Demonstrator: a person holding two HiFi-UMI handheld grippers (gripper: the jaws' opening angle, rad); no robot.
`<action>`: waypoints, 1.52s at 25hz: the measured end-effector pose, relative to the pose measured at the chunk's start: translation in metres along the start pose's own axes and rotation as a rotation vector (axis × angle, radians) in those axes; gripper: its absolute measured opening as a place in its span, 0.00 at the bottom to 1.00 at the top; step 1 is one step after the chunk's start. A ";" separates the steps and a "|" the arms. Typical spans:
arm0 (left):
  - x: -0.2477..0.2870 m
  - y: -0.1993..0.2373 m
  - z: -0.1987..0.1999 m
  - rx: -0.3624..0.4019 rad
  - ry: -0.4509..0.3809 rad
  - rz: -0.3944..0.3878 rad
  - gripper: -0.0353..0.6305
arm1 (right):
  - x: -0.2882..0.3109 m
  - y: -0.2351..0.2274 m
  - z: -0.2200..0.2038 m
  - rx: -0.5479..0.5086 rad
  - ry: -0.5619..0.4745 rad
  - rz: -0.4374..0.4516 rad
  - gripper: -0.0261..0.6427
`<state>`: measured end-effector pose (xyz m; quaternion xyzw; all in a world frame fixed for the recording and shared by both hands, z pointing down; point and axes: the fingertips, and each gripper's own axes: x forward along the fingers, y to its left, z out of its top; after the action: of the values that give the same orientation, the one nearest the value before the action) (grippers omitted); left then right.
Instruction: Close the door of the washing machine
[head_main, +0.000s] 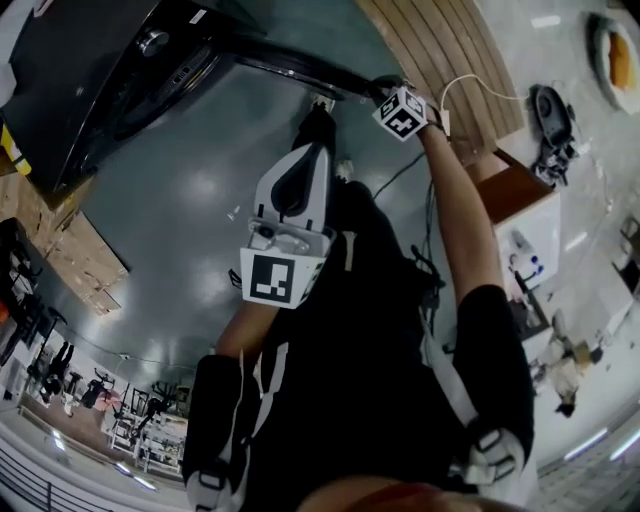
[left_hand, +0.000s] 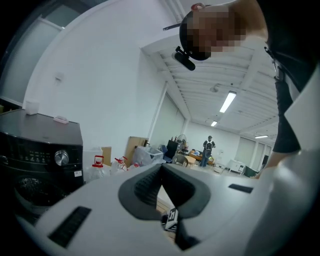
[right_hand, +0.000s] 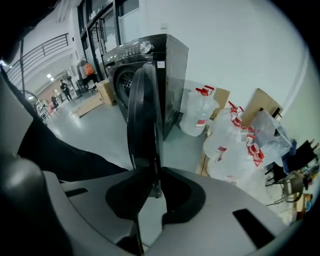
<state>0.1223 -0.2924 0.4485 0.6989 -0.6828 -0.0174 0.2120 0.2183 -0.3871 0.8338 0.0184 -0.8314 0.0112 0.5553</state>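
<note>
The black washing machine (head_main: 100, 70) stands at the head view's top left, and its round door (head_main: 290, 65) swings out toward the right. My right gripper (head_main: 378, 92) is at the door's free edge. In the right gripper view the door (right_hand: 145, 120) stands edge-on, half open, in front of the machine (right_hand: 155, 60), and its rim runs down between the jaws of the right gripper (right_hand: 155, 177), which close on it. My left gripper (head_main: 317, 125) hangs in front of the person's body, away from the door. Its tips (left_hand: 161, 166) meet with nothing between them. The machine (left_hand: 45, 155) lies off to its left.
Several large water jugs (right_hand: 200, 112) with red caps and cardboard sheets (right_hand: 265, 105) stand against the wall right of the machine. A wooden slatted panel (head_main: 450, 50) and a white cabinet (head_main: 520, 215) are at the right. A cable (head_main: 480, 85) trails from the right gripper. The floor is grey.
</note>
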 end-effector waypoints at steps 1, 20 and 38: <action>-0.013 -0.003 -0.003 0.003 -0.010 0.009 0.06 | -0.001 0.012 -0.001 0.016 -0.009 0.003 0.12; -0.213 0.045 -0.025 -0.046 -0.142 0.303 0.06 | 0.013 0.189 0.018 0.231 -0.038 -0.008 0.12; -0.353 0.185 -0.017 -0.105 -0.178 0.358 0.06 | 0.073 0.340 0.095 0.434 -0.040 -0.027 0.13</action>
<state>-0.0712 0.0561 0.4294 0.5503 -0.8102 -0.0767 0.1866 0.0886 -0.0521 0.8654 0.1490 -0.8201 0.1820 0.5217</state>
